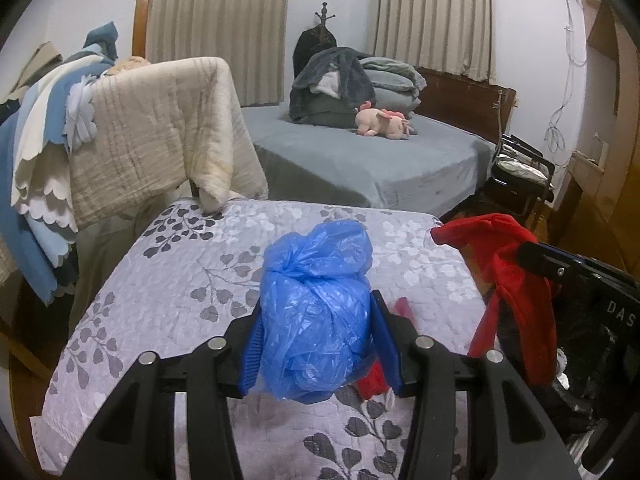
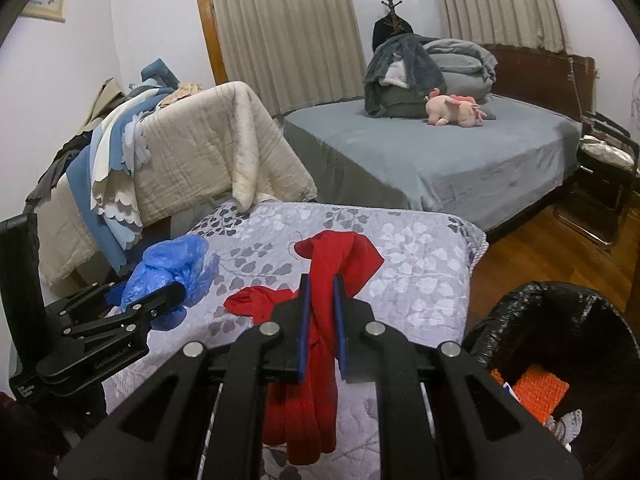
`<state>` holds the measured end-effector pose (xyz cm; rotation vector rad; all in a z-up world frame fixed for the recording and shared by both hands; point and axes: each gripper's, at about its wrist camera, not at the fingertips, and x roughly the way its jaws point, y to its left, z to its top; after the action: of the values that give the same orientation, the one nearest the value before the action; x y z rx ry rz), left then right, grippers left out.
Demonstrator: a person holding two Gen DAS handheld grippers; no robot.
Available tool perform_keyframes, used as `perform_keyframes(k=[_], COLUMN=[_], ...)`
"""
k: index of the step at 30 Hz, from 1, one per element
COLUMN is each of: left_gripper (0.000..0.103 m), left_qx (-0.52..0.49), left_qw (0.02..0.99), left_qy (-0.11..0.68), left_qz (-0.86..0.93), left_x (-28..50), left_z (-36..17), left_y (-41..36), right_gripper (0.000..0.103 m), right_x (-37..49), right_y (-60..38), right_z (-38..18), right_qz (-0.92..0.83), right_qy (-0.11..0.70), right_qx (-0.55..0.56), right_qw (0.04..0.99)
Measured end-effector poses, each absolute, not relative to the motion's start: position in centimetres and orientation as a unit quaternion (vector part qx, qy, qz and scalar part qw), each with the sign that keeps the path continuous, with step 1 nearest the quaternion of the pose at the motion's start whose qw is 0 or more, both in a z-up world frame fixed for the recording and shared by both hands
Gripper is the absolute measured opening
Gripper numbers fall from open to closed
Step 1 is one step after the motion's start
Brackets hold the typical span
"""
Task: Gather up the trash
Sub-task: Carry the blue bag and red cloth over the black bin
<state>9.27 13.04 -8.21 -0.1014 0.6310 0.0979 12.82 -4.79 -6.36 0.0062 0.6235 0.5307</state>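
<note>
Left tool clamping blue bag, right tool pinching red cloth

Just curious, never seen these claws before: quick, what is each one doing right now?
Left gripper: closed on the blue bag, lifted off the quilt.
Right gripper: shut tight on the red cloth, which hangs down from it.

We saw a blue plastic bag, a red cloth, and a grey leaf-patterned quilt.
</note>
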Motion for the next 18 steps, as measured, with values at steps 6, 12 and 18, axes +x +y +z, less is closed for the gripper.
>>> perform_keyframes(k=[6, 12, 18], left_gripper=[0.048, 0.048, 0.048], left_qx=[-0.044, -0.039, -0.036], left_qw=[0.951, 0.954, 0.956], left_qy=[0.303, 0.298, 0.292], left_qz=[0.033, 0.013, -0.005], left_x=[9.1, 9.2, 9.5], left_z=[-7.5, -6.8, -6.3], left_y=[11.2, 9.1, 6.8], right_gripper=[0.010, 0.010, 0.010], right_x=[12.2, 11.6, 10.9], right_y=[-7.0, -8.9, -11.6], right_z=[-5.6, -4.9, -4.5], right_qz=[0.241, 0.226, 0.207], right_qy=[0.296, 0.287, 0.281], right_qx=[0.009, 0.012, 0.017], right_qw=[0.924, 0.931, 0.937])
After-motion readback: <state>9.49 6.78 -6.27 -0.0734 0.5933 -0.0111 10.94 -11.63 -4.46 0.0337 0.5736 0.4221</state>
